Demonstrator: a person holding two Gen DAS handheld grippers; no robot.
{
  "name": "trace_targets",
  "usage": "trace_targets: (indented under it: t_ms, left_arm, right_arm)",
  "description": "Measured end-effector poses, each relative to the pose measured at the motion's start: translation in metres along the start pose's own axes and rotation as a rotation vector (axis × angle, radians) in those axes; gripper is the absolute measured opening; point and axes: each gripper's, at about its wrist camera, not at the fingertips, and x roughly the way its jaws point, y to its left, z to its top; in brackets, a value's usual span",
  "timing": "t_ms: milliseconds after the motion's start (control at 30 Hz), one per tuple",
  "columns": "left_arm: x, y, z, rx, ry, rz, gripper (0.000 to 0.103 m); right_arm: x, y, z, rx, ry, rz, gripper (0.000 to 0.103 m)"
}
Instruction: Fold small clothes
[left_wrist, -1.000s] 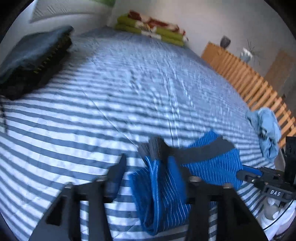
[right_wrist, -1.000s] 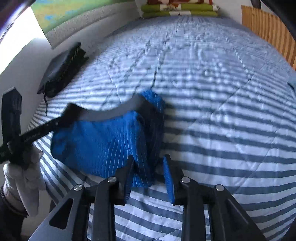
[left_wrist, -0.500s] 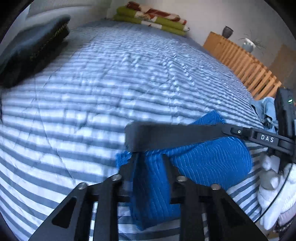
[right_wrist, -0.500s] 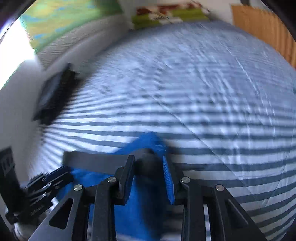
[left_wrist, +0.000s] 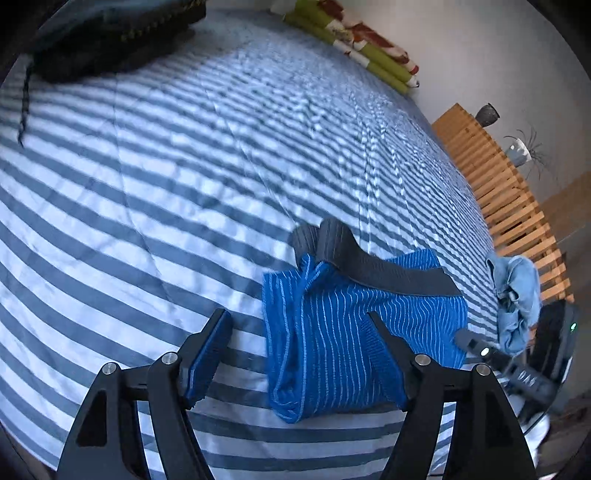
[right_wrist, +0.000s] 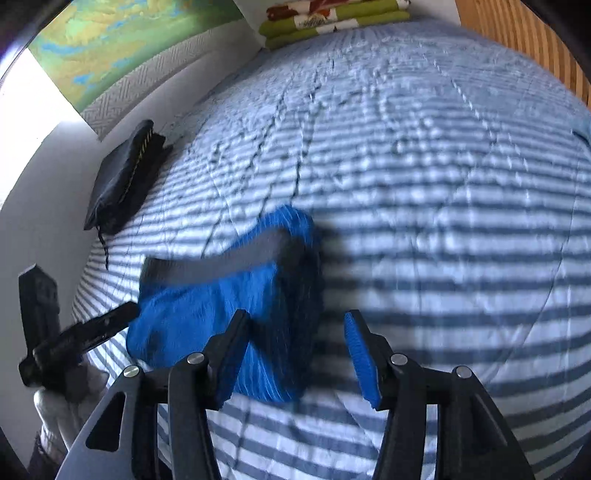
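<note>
we have just let go: both the left hand-held gripper (left_wrist: 299, 354) and right hand-held gripper (right_wrist: 295, 360) are opening, pads clear, leaving the folded blue striped shorts with a grey waistband (left_wrist: 354, 325) on the striped bed (left_wrist: 147, 192).

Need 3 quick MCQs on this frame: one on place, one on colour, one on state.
1. Where do the blue shorts lie?
A. on the striped bedspread
B. on the wooden slats
C. on the dark bag

2. What colour is the shorts' waistband?
A. white
B. dark grey
C. green

3. How do the left tongs stand?
A. clamped on the waistband
B. apart, gripping nothing
C. out of view

Key: 1 A, stripes show all around them. 2 B, a dark grey band runs along the top edge. 3 B, the jaws are opening, pads clear of the cloth between them.
</note>
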Motion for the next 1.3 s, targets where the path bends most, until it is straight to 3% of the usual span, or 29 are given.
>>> trace_targets:
  t_ms: [67, 200, 367, 433, 500, 600, 800, 1033, 1300]
  left_arm:
    - [0.003, -0.004, 0.001, 0.004, -0.01, 0.023, 0.073]
    - [0.008, -0.012, 0.008, 0.008, 0.01, 0.088, 0.057]
    - [0.021, -0.033, 0.009, 0.095, 0.036, 0.178, 0.046]
    - [0.025, -0.04, 0.01, 0.117, 0.046, 0.198, 0.037]
    - [0.025, -0.042, 0.007, 0.118, 0.049, 0.201, 0.029]
    - [0.027, -0.044, 0.007, 0.118, 0.05, 0.2, 0.018]
    - [0.02, -0.057, 0.003, 0.137, 0.026, 0.217, 0.013]
    - [-0.04, -0.092, -0.018, 0.295, -0.076, 0.229, 0.012]
    - [-0.106, -0.137, -0.041, 0.439, -0.197, 0.183, 0.012]
  right_arm:
    - [0.005, -0.007, -0.005, 0.028, 0.015, 0.004, 0.049]
    - [0.005, -0.017, -0.007, 0.106, 0.009, 0.06, 0.049]
    - [0.011, -0.004, -0.004, 0.084, 0.009, 0.033, 0.049]
    - [0.013, 0.003, -0.004, 0.059, 0.008, 0.01, 0.044]
    - [0.017, 0.011, -0.004, 0.022, 0.025, -0.005, 0.03]
    - [0.019, 0.019, -0.005, -0.004, 0.027, -0.03, 0.023]
    - [0.01, 0.021, -0.011, -0.001, 0.01, -0.024, 0.013]
    - [-0.032, 0.041, -0.025, -0.082, -0.071, -0.032, 0.012]
    - [-0.104, 0.045, -0.043, -0.075, -0.21, 0.038, 0.012]
